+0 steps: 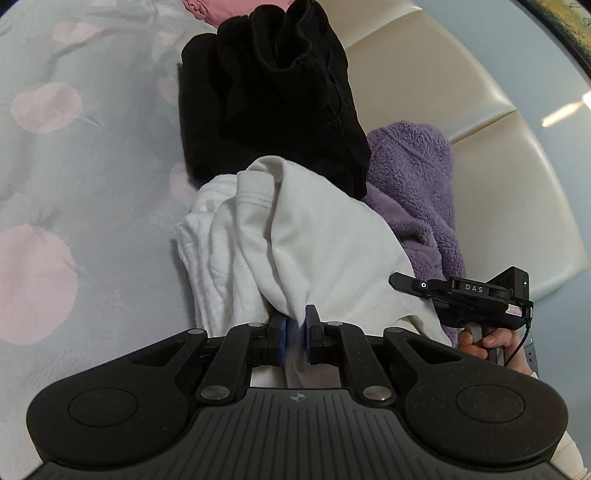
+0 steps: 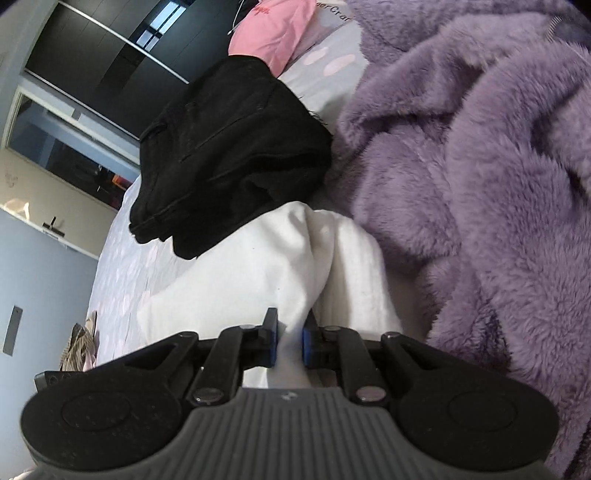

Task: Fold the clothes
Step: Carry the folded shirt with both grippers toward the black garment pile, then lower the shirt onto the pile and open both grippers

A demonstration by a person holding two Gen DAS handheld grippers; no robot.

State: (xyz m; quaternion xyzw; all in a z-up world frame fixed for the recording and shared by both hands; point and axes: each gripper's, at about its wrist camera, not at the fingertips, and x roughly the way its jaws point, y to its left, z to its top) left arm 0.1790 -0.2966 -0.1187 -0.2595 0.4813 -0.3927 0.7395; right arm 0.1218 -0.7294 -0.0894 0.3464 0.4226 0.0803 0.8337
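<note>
Where the black garment [image 1: 273, 92] overlaps it, I cannot see the far part of the white garment [image 1: 314, 240], which lies on the bed [image 1: 74, 166] beside a purple fleece [image 2: 480, 166]. Left gripper [image 1: 295, 330]: jaws clamped on a white fold. Right gripper [image 2: 289, 341]: jaws narrowly parted, white cloth between; contact unclear.

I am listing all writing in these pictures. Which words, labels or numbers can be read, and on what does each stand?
"DAS": on the right gripper body.
"erCra": cut-off grey print on the bed sheet, partly hidden.
Red script on the pink garment: too blurred to read.
</note>
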